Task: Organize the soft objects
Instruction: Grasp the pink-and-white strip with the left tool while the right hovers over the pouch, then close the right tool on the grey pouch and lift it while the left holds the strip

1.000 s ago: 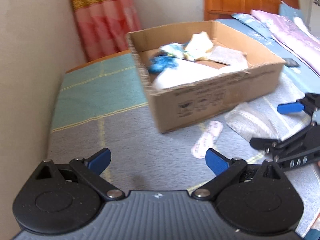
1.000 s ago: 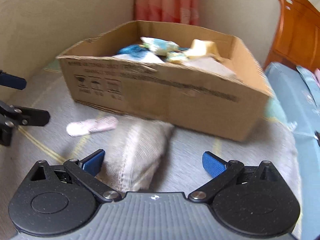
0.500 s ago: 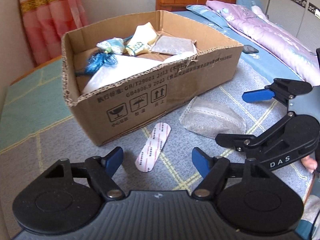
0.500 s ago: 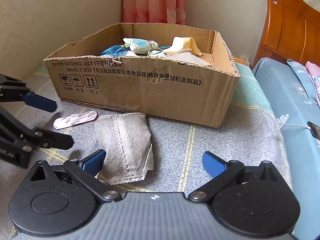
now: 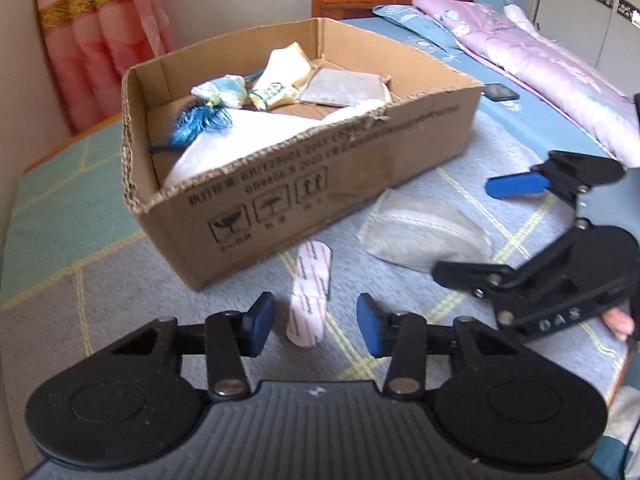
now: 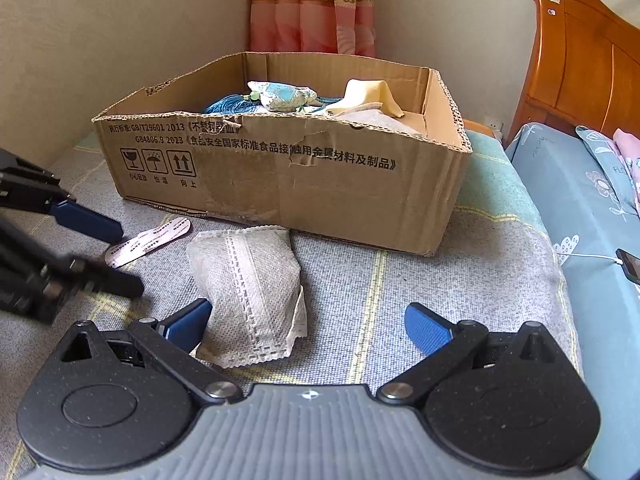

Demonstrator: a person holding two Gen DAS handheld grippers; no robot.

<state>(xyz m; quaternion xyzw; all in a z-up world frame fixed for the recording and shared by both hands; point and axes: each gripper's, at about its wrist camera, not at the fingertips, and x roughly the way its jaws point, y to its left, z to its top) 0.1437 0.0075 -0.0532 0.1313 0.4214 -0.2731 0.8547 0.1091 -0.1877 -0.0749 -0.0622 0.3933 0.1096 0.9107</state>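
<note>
Open-topped brown cardboard box (image 6: 288,184) on grey checked bed cover (image 6: 440,280), wall close behind; clear cover to its right | left gripper (image 5: 316,322) fingers just been closing, part open, flat pink-white oblong sachet (image 5: 310,300) between, untouched | right gripper (image 6: 308,320) fingers wide apart, empty, beside grey-white woven fabric pouch (image 6: 248,288) lying against box front.

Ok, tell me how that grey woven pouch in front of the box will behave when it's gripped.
The grey woven pouch looks plump and lumpy, so it will likely squash between the pads. Its frilled open edge probably flops. Its coarse fabric suggests little slipping, and lying flat on the blanket, it shouldn't roll.
</note>
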